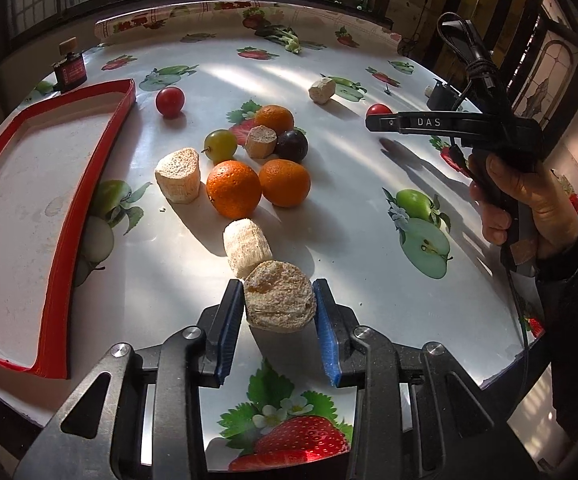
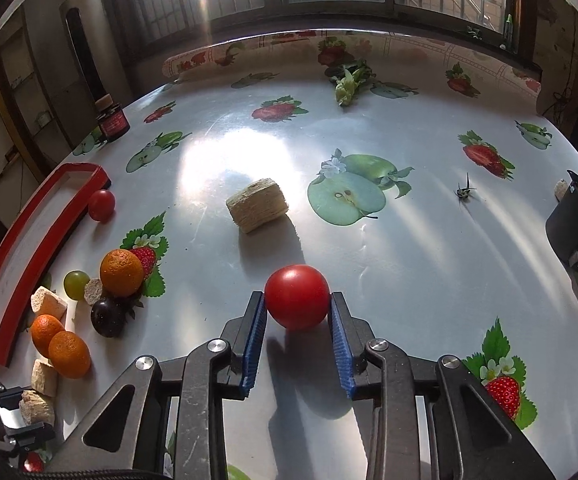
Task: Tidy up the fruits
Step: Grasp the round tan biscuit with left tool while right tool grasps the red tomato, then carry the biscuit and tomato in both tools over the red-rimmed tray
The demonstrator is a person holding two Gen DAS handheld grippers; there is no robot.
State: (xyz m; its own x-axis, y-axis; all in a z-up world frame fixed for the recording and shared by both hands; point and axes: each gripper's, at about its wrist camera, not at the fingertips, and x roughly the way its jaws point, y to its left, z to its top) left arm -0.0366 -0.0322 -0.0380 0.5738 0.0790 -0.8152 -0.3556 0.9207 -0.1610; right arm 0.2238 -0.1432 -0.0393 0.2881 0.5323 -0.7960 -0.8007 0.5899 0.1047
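Observation:
In the left wrist view my left gripper (image 1: 279,300) is shut on a beige cork-like chunk (image 1: 279,296) just above the table. In front of it lie another pale chunk (image 1: 247,252), three oranges (image 1: 234,194) (image 1: 285,182) (image 1: 275,119), a green grape (image 1: 220,145), a dark plum (image 1: 291,146) and a red tomato (image 1: 170,101). A red-rimmed white tray (image 1: 13,208) lies at the left. In the right wrist view my right gripper (image 2: 297,300) is shut on a red tomato (image 2: 297,296). My right gripper also shows in the left wrist view (image 1: 381,122).
A small dark jar (image 1: 69,70) stands at the far left, also seen in the right wrist view (image 2: 112,120). A beige chunk (image 2: 257,204) lies ahead of the right gripper. A black object (image 2: 577,224) sits at the right edge. Greens (image 2: 349,80) lie at the back.

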